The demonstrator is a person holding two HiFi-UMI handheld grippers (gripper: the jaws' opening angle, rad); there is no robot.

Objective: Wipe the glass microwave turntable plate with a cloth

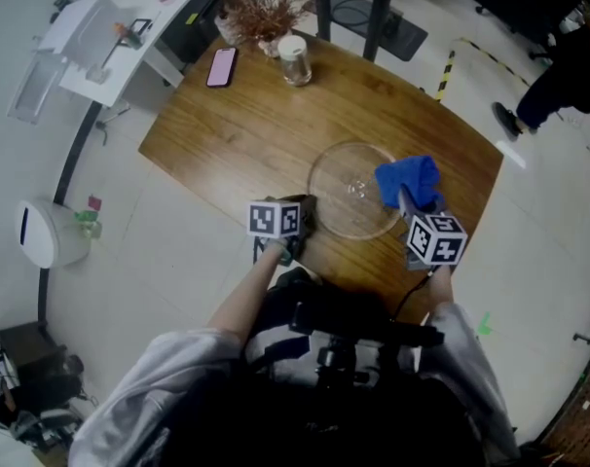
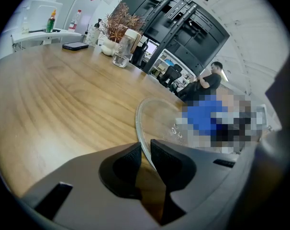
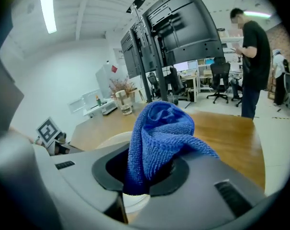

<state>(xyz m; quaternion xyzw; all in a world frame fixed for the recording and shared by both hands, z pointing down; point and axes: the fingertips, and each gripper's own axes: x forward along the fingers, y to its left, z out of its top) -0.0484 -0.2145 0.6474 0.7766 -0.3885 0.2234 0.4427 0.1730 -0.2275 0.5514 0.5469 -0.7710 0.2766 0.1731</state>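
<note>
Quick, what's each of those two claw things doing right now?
The left gripper: closed on the rim of the glass plate.
The right gripper: closed on the blue cloth.

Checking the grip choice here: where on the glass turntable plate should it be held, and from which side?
Probably grip the thin rim at the near-left, coming from the person's side, as the left tool does. The glass plate is flat and shallow, so only its edge fits between jaws, and this leaves the far side open to the blue cloth in the right tool.
</note>
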